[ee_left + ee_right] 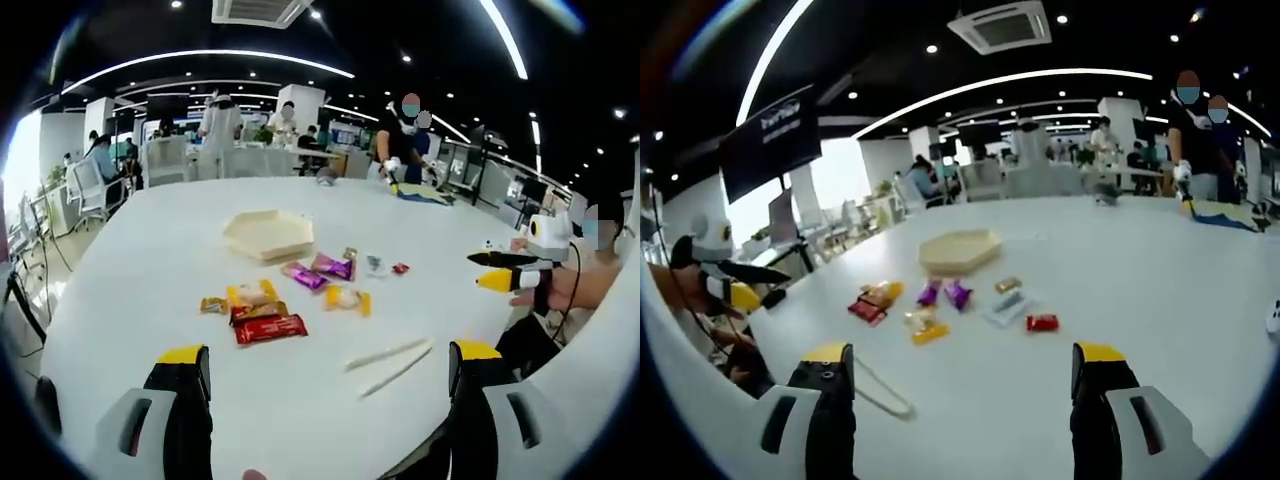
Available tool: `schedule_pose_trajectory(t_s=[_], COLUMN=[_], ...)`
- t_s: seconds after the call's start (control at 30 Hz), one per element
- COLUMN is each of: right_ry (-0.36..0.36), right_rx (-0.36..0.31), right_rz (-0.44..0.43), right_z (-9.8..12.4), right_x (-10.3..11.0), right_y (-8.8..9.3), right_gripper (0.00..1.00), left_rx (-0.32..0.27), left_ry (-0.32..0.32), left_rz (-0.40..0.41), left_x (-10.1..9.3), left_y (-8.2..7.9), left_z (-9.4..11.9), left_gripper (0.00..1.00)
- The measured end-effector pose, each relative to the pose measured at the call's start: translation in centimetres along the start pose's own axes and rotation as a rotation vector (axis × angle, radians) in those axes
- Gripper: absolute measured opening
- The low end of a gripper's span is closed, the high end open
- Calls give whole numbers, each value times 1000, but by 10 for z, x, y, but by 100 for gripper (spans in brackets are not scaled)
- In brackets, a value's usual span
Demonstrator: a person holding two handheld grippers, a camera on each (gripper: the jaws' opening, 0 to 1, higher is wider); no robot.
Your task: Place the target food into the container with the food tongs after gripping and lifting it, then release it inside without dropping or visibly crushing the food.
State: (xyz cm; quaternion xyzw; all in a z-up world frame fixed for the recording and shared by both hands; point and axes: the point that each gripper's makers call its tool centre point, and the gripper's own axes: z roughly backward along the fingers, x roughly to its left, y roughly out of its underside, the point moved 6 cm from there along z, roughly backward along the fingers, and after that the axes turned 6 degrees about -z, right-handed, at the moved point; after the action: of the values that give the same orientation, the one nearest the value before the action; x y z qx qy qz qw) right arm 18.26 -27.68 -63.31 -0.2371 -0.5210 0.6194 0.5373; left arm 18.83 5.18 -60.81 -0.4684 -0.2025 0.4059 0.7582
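Both grippers' fingers (pixel 182 362) (pixel 830 360) are spread, well short of the wrapped snacks (pixel 268 315) and container (pixel 268 234).

Before us on the table (pixel 150 260), container (pixel 268 234) at twelve o'clock, wrapped snacks (pixel 268 312) strewn just nearer, tongs (pixel 390 364) at four o'clock of them.

setting: open-plan office. large white bench (pixel 300 420); rows of desks and office chairs (pixel 90 190) behind; curved ceiling light strips (pixel 1040 78); ceiling air-conditioning vent (pixel 1002 25); hanging dark screen (pixel 768 140); people standing at workstations.
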Motion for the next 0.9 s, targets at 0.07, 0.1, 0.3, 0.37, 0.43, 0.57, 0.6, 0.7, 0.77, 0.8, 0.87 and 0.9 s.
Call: schedule_pose_trajectory(t_s=[0.07,0.1,0.3,0.37,0.43,0.57,0.6,0.7,0.77,0.8,0.87,0.9], right_ry=[-4,-7,-14,-15,-16,-13,-12,-11,-10,-12,-17,-18], right_rx=[17,21,18,17,19,13,14,13,13,13,11,12], right_rz=[9,13,24,30,37,39,43,40,37,36,37,40], right_z=[1,1,3,4,5,9,10,12,12,13,13,13], right_x=[2,3,5,5,4,4,3,3,3,4,6,6], right_y=[4,4,1,0,0,-2,-1,-1,0,0,0,0], right_gripper=[91,91,91,91,91,91,91,91,91,91,91,91], left_rx=[-5,-9,-16,-21,-23,-22,-22,-25,-31,-31,-30,-29], left_ry=[0,0,10,6,2,-2,-3,-4,-5,-5,-2,1], left_rz=[13,20,4,0,1,-10,-15,-13,-11,-11,-15,-18], left_x=[-2,-3,-6,-4,-3,-3,-3,-4,-5,-6,-8,-9], left_y=[0,0,-2,-2,-2,-2,-1,-1,-1,-1,0,0], left_z=[0,0,2,3,4,4,5,6,6,5,3,3], left_gripper=[99,99,99,99,99,99,99,99,99,99,99,99])
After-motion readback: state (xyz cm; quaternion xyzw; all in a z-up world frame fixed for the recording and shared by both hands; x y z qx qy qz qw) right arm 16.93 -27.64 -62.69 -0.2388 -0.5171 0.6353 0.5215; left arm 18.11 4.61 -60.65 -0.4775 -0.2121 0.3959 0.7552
